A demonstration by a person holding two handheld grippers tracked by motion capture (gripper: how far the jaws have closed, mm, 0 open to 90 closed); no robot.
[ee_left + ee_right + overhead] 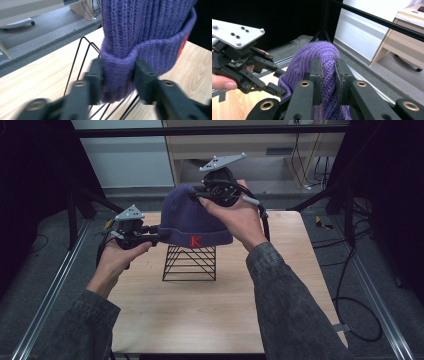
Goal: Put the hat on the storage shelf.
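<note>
Both grippers pinch the purple beanie [192, 217]: left gripper [117, 80] its cuff; right gripper [328, 75] its crown; lower evenly onto the wire stand [190, 264]

Dim high view, dark surround from 9 to 3 o'clock, table [210, 310] evenly lit from overhead, soft shadows, left gripper view's jaws motion-blurred at 6 o'clock, right gripper view sharp near, bright wall at 1 o'clock.

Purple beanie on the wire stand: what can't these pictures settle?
- Top of the wire stand: high view, covered by the purple beanie.
- Red K: left gripper view, a sliver at the beanie's edge.
- Left hand-held gripper: near parts blurred, bottom of that view.
</note>
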